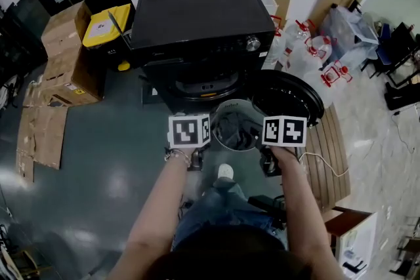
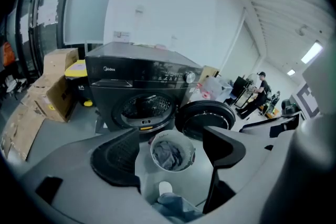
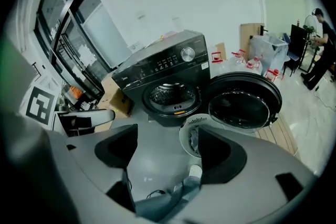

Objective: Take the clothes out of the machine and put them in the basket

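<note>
Left hand-held gripper (image 2: 170, 136), right hand-held gripper (image 3: 167, 139), jaws apart, clothes (image 2: 169, 156) in basket (image 2: 152, 155)

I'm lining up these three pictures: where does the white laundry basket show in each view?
Head view: white basket at centre, on the floor just below the washing machine.
Left gripper view: low centre, seen between the open tongs of the left gripper.
Right gripper view: centre, partly hidden behind one tong of the right gripper.
Shared landmark: the machine's open round door, beside the basket.
</note>
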A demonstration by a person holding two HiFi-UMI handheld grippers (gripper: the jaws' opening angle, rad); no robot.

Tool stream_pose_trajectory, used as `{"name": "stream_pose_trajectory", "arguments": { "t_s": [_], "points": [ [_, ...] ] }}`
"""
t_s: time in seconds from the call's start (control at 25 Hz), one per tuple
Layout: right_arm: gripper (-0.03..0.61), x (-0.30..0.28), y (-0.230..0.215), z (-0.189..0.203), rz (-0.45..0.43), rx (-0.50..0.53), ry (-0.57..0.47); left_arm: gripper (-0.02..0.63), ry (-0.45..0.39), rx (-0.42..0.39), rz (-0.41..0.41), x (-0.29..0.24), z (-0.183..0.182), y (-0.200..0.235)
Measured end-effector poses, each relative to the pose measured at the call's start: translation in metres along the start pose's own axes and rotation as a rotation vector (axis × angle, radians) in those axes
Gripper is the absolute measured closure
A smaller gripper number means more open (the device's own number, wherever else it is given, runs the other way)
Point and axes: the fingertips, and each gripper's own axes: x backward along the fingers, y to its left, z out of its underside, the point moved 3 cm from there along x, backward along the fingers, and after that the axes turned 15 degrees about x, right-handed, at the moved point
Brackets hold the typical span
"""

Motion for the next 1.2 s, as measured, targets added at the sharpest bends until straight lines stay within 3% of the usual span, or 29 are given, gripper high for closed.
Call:
{"name": "stream_pose_trajectory", "arguments": {
  "t_s": [0.2,0.36,0.56,0.72,0.96,1.2],
  "points": [
    [0.221,0.022,0.026,0.012,0.068,0.031,-0.081,0.238,-0.092,-0.007,0.045,0.033,0.019,0.016],
    [0.224,0.035,0.044,0.022,0.087,0.107,-0.08,0.238,-0.139,-0.006,0.036,0.061,0.033,0.03],
    [0.224,0.05,0.063,0.018,0.106,0.174,-0.119,0.238,-0.22,-0.075,0.007,0.091,0.029,0.034],
    [0.224,0.066,0.069,0.016,0.118,0.203,-0.171,0.238,-0.264,-0.152,-0.007,0.108,0.025,0.024],
    [0.224,0.096,0.066,0.01,0.121,0.254,-0.251,0.238,-0.347,-0.187,0.011,0.132,0.013,-0.001],
    [0.227,0.135,0.05,-0.008,0.144,0.287,-0.361,0.238,-0.448,-0.295,0.01,0.154,-0.003,-0.035]
  ]
}}
